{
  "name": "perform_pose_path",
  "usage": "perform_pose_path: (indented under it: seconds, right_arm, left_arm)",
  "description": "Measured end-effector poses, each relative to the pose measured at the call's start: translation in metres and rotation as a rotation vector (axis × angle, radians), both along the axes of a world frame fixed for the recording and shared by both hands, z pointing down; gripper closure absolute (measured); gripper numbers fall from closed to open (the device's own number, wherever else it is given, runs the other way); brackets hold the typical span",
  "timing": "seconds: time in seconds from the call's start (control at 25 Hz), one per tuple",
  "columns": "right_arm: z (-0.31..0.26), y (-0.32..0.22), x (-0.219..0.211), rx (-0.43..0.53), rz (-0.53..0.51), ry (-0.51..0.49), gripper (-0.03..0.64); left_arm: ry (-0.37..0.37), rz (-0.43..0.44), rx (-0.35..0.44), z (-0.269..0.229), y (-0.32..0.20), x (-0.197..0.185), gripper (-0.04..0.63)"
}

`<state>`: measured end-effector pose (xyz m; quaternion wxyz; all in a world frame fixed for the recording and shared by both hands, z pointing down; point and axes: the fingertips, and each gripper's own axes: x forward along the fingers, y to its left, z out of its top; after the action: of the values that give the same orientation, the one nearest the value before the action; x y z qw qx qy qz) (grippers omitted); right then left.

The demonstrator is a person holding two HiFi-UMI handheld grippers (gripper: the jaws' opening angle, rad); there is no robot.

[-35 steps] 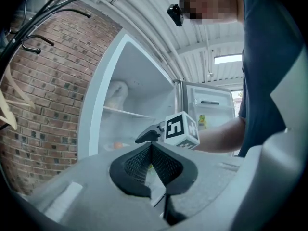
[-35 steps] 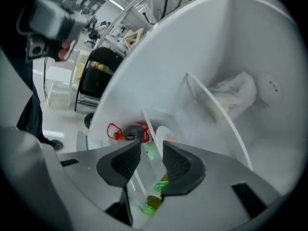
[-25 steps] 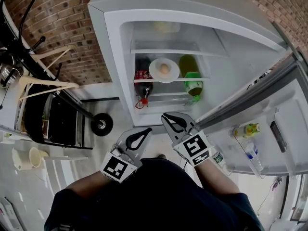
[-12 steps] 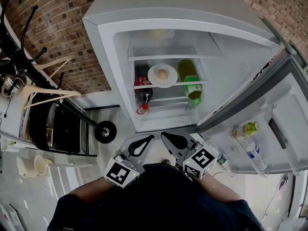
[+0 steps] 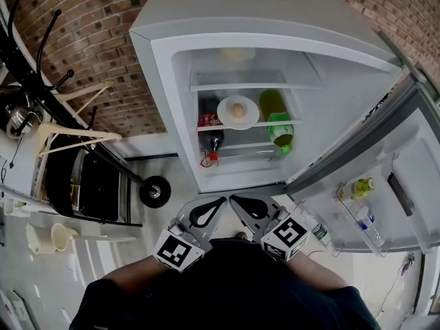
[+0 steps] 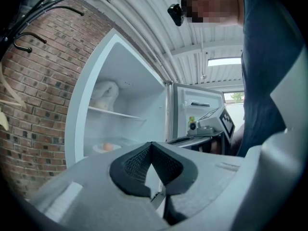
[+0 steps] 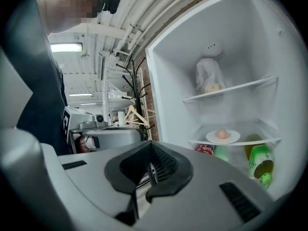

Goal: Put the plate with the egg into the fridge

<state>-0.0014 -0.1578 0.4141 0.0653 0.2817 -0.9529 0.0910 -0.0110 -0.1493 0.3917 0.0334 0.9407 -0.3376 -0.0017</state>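
**Both claws empty in front of the open fridge, plate and egg on the middle shelf**

Nearest to me, at the bottom of the head view, the two claws are held close to the person's dark-clothed body and point toward the fridge. The left claw (image 5: pixel 214 203) is clenched: in its own view the ribbed pads meet at the tips with nothing between them. The right claw (image 5: pixel 240 203) sits just beside it, almost tip to tip, and it too is pressed closed and empty.

Past the claws the floor shows, with a black wheel (image 5: pixel 153 191) to the left, below a coat rack carrying wooden hangers (image 5: pixel 69 126).

Ahead stands the white fridge (image 5: pixel 172 81). Its door (image 5: pixel 385 150) is swung wide to the right, with small bottles (image 5: pixel 361 218) in the door rack.

On the middle shelf (image 5: pixel 289 123) of the fridge rests the white plate (image 5: pixel 238 119), and the egg (image 5: pixel 238 108) lies at its centre. A green bottle (image 5: pixel 280 129) stands just right of the plate, and a dark soda bottle (image 5: pixel 210 130) is to the plate's left. The right gripper view shows a pale bag (image 7: pixel 210 78) on the shelf above.

A brick wall (image 5: pixel 89 33) stands behind and to the left of the fridge.
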Motion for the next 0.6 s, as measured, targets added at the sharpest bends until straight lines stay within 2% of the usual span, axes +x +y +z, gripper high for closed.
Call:
perform_pose_path:
  seconds: [0.16,0.6]
  right_arm:
    - [-0.0034,-0.0013,-0.0044,0.044,-0.009,-0.009,0.607]
    - [-0.0028,-0.0032,-0.0021,0.044,-0.009,0.012,0.607]
  left_arm:
    - [0.0,-0.001,0.0,-0.0006,-0.0006,-0.001,0.598]
    - [-0.002,-0.003,-0.002,-0.0014,-0.0034,-0.0003,0.598]
